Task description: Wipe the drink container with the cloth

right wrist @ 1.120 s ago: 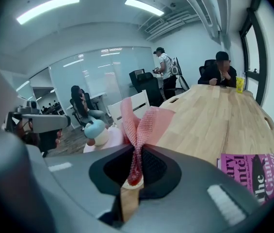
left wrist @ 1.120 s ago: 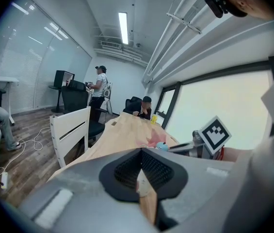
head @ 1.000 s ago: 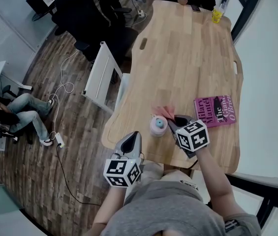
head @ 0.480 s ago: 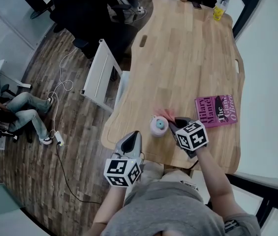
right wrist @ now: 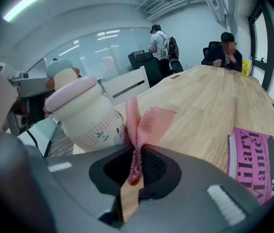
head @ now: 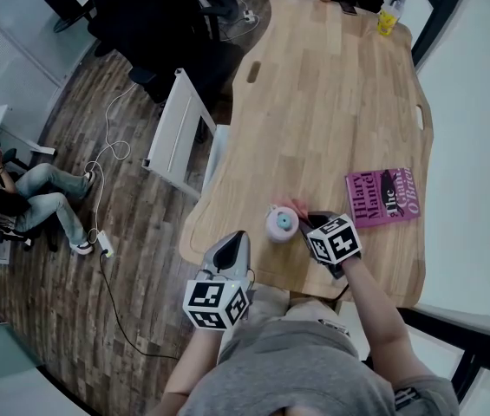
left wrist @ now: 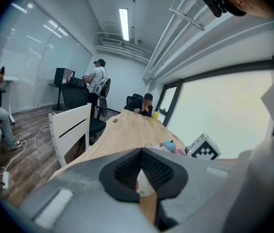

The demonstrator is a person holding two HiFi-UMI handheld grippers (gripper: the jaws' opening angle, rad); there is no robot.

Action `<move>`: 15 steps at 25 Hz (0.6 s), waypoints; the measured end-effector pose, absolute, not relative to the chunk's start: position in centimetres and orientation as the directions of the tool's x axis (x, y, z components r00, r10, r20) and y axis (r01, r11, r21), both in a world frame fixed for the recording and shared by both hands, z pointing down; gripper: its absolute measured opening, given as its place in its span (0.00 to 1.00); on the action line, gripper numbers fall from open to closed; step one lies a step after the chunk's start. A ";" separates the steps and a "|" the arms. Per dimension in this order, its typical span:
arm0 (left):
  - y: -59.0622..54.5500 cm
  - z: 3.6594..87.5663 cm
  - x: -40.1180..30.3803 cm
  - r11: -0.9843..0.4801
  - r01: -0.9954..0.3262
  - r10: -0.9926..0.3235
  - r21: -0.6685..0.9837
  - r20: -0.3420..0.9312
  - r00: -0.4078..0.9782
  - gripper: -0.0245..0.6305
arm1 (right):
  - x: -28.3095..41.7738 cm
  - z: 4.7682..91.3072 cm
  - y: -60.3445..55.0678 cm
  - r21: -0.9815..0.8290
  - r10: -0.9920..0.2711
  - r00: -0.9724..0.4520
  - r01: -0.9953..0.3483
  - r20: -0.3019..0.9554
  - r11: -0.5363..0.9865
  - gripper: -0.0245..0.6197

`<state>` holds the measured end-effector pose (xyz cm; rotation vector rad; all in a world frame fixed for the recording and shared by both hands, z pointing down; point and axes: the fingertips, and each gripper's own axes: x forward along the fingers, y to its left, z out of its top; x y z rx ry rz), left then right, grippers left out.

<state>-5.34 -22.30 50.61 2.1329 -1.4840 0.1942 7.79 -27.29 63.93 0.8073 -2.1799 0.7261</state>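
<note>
The right gripper's [right wrist: 136, 152] dark ribbed jaws are pinched shut on a pink cloth [right wrist: 139, 127]. It is an open mesh fabric, gathered into a narrow twist at the pads and fanning out above them into a loose flap. Just left of the cloth, and seemingly touching it low down, stands the drink container [right wrist: 86, 113]. It is a squat, rounded bottle with a cream body, a fine printed pattern and a smooth pink domed lid.

In the head view the container [head: 281, 223] sits near the near edge of the table [head: 331, 102], a long slab of pale wood grain with rounded corners. The right gripper [head: 308, 224] is close at the container's right. A sliver of the cloth [head: 296, 207] shows on its far right side.

To the right lies a flat magenta book [head: 382, 196] with glossy lettering.

The left gripper's [left wrist: 140, 154] jaws are pressed together with nothing between them. It hangs at the table's near left edge [head: 231, 248], apart from the container.

A slatted white chair [head: 179, 133] stands left of the table, and a yellow cup [head: 386, 24] stands at the far end.
</note>
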 end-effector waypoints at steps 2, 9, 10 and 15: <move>-22.3 50.6 -5.5 -0.255 -0.906 -0.829 0.339 0.405 0.385 0.04 | 7.9 64.6 -27.3 -0.254 -0.322 -0.559 -0.719 0.764 0.647 0.08; -22.1 50.7 -5.6 -0.246 -0.908 -0.832 0.338 0.407 0.377 0.04 | 8.3 66.8 -27.1 -0.246 -0.297 -0.531 -0.727 0.794 0.641 0.08; -22.1 50.7 -5.6 -0.246 -0.909 -0.833 0.337 0.406 0.376 0.04 | 8.3 67.1 -27.0 -0.244 -0.295 -0.527 -0.728 0.797 0.640 0.08; -21.9 50.4 -5.4 -0.250 -0.909 -0.833 0.334 0.404 0.378 0.04 | 8.5 67.9 -26.9 -0.233 -0.298 -0.511 -0.738 0.807 0.633 0.08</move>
